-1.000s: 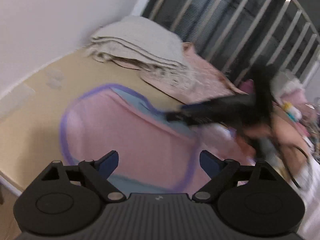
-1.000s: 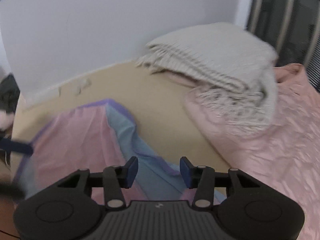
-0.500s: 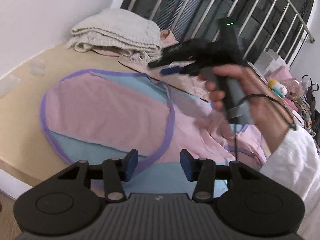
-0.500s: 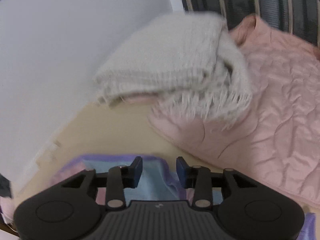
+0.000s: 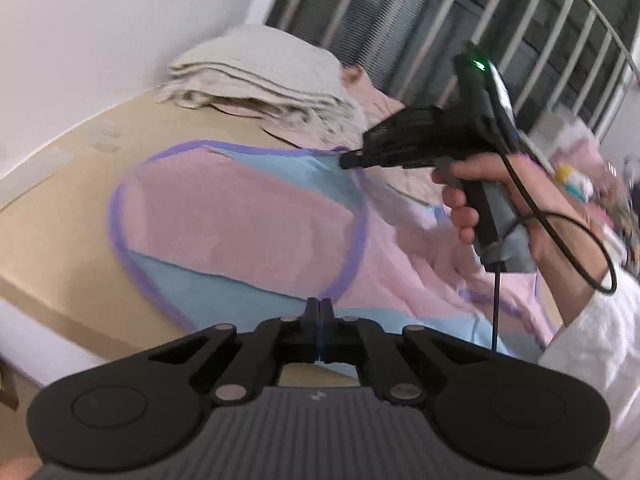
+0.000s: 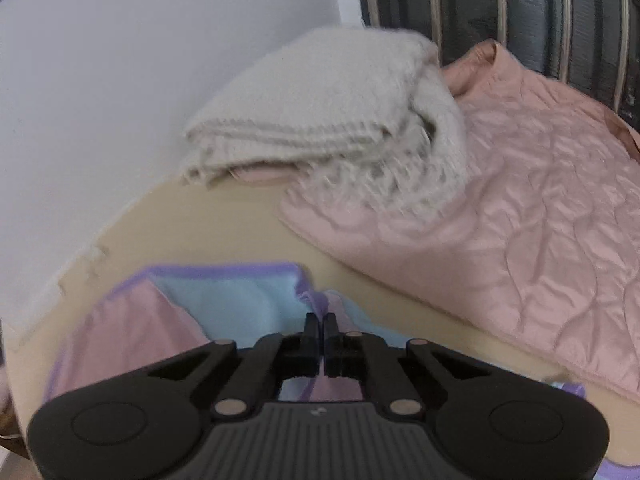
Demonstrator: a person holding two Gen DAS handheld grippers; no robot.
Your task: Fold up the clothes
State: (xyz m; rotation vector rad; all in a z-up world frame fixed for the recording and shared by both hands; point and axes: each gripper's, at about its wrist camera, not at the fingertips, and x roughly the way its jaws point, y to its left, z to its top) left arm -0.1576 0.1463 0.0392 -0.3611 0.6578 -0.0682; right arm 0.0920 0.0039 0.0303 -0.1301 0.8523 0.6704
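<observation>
My left gripper [image 5: 319, 309], open a second ago, has now closed its fingers at the near purple-trimmed hem of the pink and light-blue garment [image 5: 248, 216]. My right gripper [image 6: 320, 325] has closed too, pinching the purple edge at the garment's far corner. It has come down from above the pink quilt to that corner.

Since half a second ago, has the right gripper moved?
Yes. The right gripper came down from in front of the folded beige blanket to the garment's far purple hem, jaws now shut.
</observation>
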